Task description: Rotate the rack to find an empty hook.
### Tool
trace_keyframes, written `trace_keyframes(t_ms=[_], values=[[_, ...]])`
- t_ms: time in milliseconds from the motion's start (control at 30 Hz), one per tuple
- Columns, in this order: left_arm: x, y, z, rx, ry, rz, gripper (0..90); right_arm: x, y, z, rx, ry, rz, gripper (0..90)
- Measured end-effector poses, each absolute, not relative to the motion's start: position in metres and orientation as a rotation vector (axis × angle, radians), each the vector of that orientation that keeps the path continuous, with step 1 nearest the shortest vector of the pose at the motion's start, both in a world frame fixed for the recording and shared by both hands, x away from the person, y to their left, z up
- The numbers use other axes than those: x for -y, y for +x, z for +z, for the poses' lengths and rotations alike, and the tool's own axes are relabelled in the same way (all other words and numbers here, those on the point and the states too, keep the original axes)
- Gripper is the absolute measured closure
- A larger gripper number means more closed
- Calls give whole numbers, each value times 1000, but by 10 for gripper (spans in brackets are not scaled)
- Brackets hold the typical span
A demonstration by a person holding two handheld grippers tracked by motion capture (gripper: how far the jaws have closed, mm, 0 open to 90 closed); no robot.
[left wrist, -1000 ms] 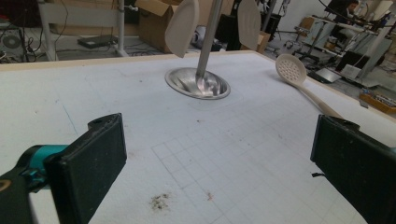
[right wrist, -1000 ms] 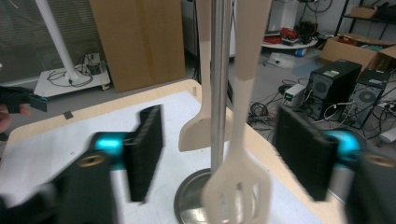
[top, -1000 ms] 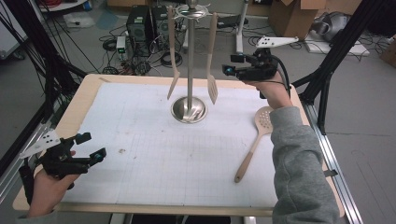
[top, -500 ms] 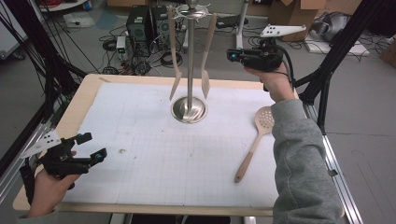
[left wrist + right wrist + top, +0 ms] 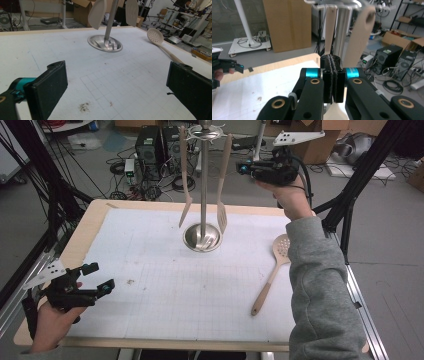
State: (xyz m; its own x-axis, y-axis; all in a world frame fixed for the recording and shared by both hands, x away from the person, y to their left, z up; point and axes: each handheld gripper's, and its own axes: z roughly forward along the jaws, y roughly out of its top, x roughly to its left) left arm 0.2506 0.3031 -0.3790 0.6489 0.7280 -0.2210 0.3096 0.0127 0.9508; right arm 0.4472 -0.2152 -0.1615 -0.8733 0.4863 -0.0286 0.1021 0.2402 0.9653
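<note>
Work in hand: the right gripper [image 5: 242, 168] is raised beside the tall steel utensil stand [image 5: 202, 180], at the height of the upper handles of the utensils hanging from it.
Thing reached for: the pale wooden slotted turner [image 5: 223, 175] hangs from the stand's top ring on the side nearer that gripper, blade down and clear of the round steel base.
Key relation: in the high view the turner lies just to the left of the right fingers, near but apart from them. Its long axis is vertical, while the gripper points level, across it.
Right fingers: they have just been closing and are now clenched pad to pad, with nothing between them in the right gripper view. The turner's handle, with its hanging hole, stands just beyond the tips.
Left gripper [image 5: 100, 276]: it rests at the near left corner of the table [image 5: 100, 215], fingers spread wide and empty, well apart from the stand.
Nearer hand: the right, by far.
Other things: a second plain wooden spatula [image 5: 184, 175] hangs on the stand's far side; a long-handled wooden perforated spoon [image 5: 272, 270] lies flat on the table to the right, bowl towards the far edge.
Writing: small print on the right gripper's teal sleeve is too fine to read.
</note>
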Motion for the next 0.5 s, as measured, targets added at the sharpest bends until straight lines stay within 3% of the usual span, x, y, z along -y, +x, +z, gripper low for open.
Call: trace_keyframes(t_ms=[500], values=[[-306,248,-378,-888,1573,406,39,187,452,-136,-2201,496,1673,895]])
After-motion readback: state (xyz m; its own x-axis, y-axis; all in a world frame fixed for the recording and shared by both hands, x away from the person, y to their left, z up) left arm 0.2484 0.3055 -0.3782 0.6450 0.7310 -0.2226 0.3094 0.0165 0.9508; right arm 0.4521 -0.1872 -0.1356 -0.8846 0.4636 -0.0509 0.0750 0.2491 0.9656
